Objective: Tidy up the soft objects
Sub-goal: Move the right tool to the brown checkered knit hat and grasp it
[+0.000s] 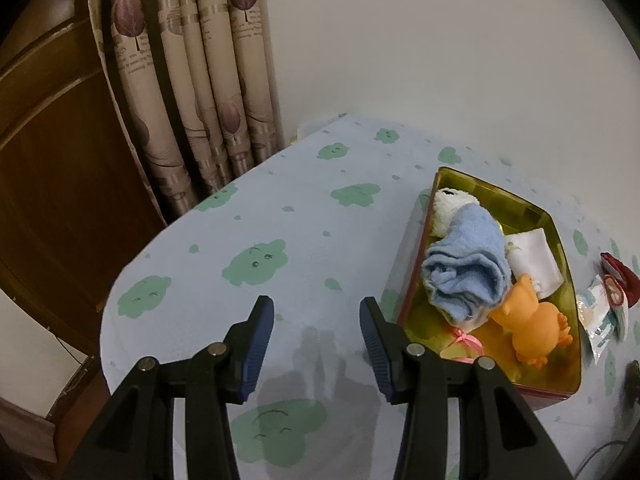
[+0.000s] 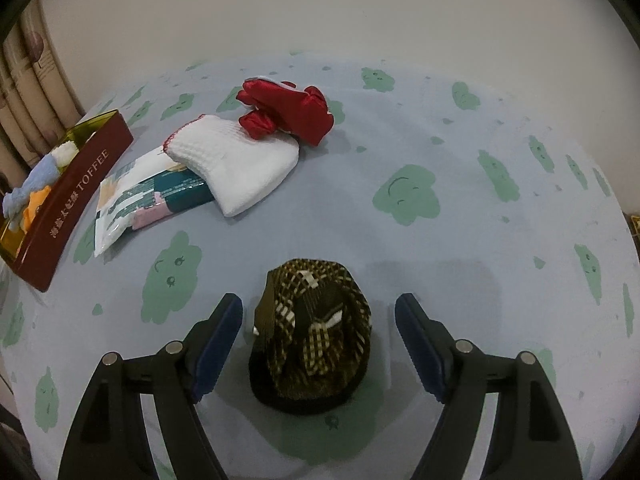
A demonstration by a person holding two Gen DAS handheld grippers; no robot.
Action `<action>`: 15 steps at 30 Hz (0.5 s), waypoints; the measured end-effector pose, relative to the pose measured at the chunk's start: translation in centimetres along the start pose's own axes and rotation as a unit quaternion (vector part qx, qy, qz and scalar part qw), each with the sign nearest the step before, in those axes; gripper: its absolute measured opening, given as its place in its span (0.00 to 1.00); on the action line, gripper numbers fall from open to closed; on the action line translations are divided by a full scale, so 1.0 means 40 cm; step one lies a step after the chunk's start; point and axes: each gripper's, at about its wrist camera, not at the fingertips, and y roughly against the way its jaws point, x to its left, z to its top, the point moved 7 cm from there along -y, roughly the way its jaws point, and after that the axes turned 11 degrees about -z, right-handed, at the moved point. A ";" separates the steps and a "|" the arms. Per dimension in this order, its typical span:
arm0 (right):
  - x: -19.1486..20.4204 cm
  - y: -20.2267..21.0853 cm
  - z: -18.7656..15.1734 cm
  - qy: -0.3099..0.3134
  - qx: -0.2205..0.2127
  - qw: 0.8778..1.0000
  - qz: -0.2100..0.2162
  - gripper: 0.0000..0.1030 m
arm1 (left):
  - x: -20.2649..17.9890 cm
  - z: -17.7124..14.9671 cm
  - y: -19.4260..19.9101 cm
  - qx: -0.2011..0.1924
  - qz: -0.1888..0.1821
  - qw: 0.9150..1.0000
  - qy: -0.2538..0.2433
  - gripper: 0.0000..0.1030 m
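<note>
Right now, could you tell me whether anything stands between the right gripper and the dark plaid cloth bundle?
Nothing visible does. The plaid bundle lies on the tablecloth directly between the open fingers of the right gripper, with a clear gap on each side; the pads do not touch it yet.

The blue towel (image 1: 466, 268) covers most of the white plush (image 1: 448, 210). The white sock (image 2: 236, 162) hides part of the packet (image 2: 140, 200).
</note>
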 end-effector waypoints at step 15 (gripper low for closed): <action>-0.008 -0.010 -0.011 0.008 -0.035 0.999 0.000 0.53 | -0.285 -0.025 0.042 0.018 -0.069 0.986 -0.151 0.44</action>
